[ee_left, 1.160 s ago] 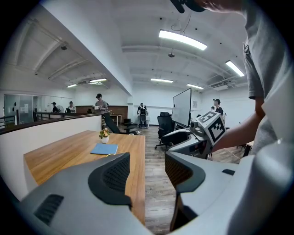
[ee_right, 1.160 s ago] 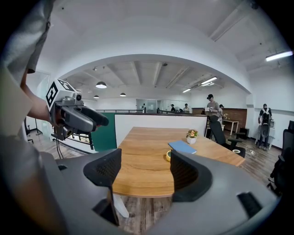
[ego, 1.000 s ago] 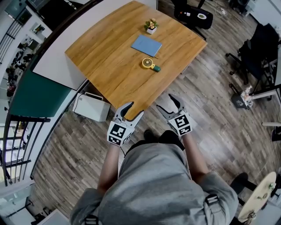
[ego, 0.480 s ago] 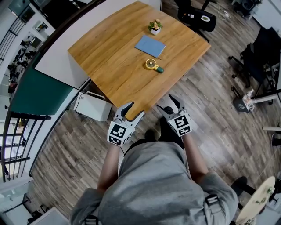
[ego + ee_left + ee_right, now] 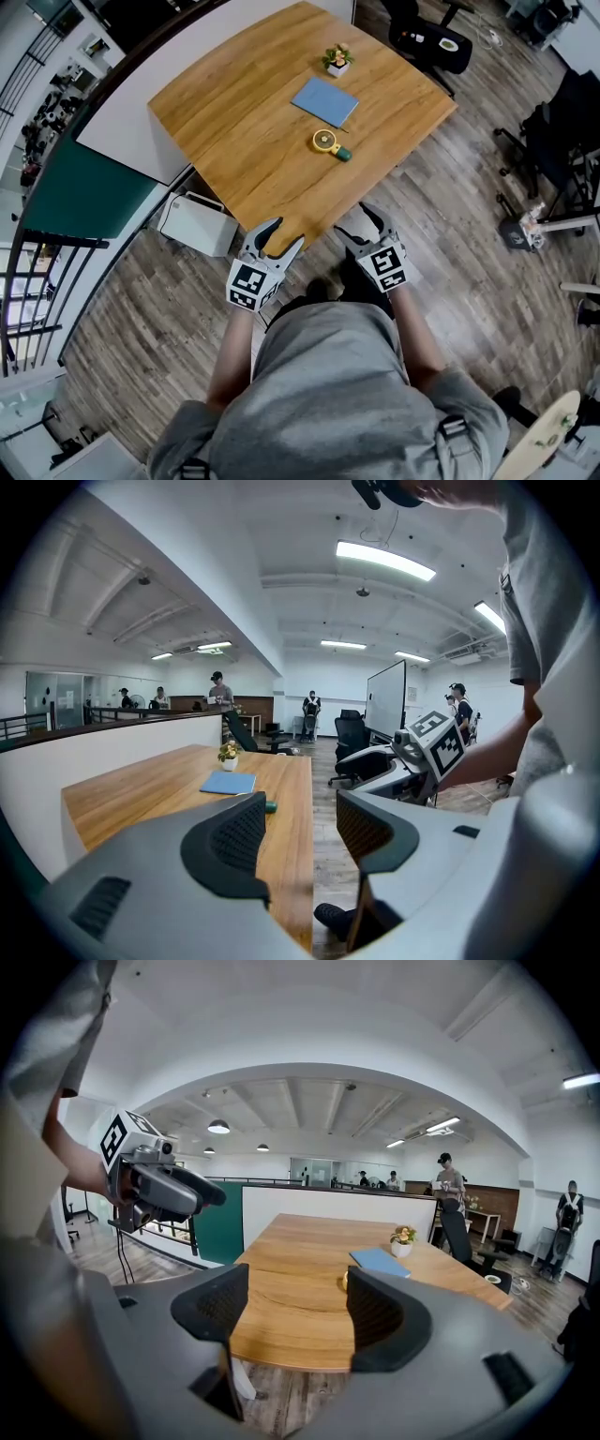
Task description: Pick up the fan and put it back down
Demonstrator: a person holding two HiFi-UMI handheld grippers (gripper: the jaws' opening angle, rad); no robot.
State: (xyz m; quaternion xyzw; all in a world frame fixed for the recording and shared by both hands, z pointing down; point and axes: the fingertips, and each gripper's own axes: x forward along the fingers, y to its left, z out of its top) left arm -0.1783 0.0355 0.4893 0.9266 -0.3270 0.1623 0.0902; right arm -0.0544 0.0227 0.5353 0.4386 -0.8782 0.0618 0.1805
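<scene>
While the person stands at the near corner of the wooden table (image 5: 234, 141), a dark green panel (image 5: 80, 197) lies at the far left and a white box (image 5: 195, 226) sits on the floor just beside the table's left edge. Right of the box, the left gripper (image 5: 284, 234) hovers at the table's near corner with its jaws spread wide; its own view shows only the tabletop's edge and the floor in the gap, with nothing gripped. Farther in on the tabletop, right of centre, the fan (image 5: 328, 143) lies flat, a round yellow head with a green handle toward the right, well apart from both grippers. Just beyond it lies a blue notebook (image 5: 324, 100), and a small potted plant (image 5: 337, 60) stands near the far edge. Right of the near corner, over the wood floor (image 5: 450, 234), the right gripper (image 5: 357, 223) is held with its jaws likewise wide apart and empty, the table showing between them in its own view. Dark office chairs (image 5: 427, 39) stand off the table's far right side.
</scene>
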